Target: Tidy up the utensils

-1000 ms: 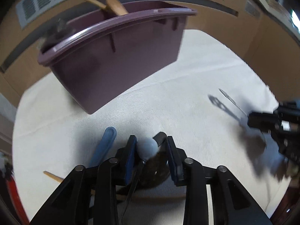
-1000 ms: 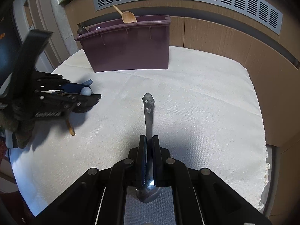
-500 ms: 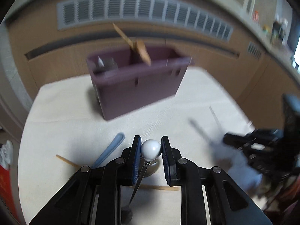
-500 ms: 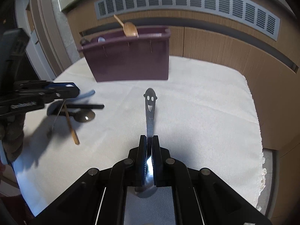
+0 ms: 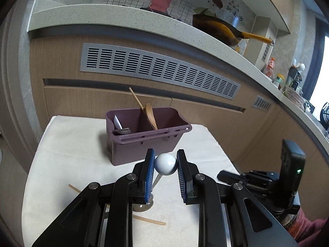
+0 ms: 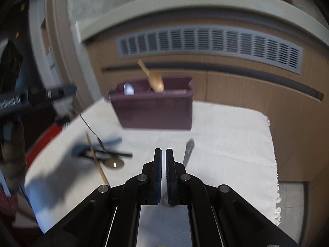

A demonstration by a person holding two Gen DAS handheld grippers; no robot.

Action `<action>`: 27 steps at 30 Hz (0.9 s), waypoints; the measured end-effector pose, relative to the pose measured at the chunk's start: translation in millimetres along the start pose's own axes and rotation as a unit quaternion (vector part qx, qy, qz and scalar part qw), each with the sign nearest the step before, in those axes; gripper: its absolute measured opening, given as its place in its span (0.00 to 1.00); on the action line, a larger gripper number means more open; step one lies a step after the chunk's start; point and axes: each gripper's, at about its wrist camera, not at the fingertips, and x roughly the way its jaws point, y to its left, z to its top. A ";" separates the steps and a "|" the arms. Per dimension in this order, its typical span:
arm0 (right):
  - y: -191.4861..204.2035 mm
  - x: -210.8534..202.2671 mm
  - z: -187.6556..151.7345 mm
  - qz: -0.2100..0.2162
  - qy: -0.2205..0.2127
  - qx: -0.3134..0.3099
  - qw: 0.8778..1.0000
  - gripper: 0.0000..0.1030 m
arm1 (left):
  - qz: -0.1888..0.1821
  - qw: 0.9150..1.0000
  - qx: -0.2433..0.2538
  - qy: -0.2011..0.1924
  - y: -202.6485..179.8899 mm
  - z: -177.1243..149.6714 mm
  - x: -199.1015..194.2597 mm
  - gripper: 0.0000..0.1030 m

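My left gripper (image 5: 165, 158) is shut on the white ball (image 5: 165, 164) that tops a thin metal utensil. The utensil hangs clear of the cloth, and its stem (image 6: 88, 123) shows below the left gripper (image 6: 65, 90) in the right wrist view. Ahead stands the purple caddy (image 5: 148, 144) with a wooden spoon (image 5: 151, 116) in it. My right gripper (image 6: 162, 154) is shut, with only cloth showing in the slit between its pads. The smiley-handled metal spoon (image 6: 189, 150) shows blurred just right of the right finger; contact cannot be told.
On the white cloth (image 6: 226, 144) lie a blue-handled utensil (image 6: 100, 144), a black stick (image 6: 117, 154), a metal spoon bowl (image 6: 114, 163) and a wooden chopstick (image 6: 96, 160). A wooden wall with a vent grille (image 5: 160, 70) rises behind the caddy. A wok (image 5: 216, 30) sits on the counter above.
The left gripper closed on the white ball and rose with the utensil. The right gripper rose too. The smiley spoon, held between its pads before, now shows to their right.
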 end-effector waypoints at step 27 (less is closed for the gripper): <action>-39.6 121.3 4.0 -0.032 0.152 0.119 0.981 0.11 | -0.006 0.998 -0.053 0.037 29.4 -27.3 24.7 0.22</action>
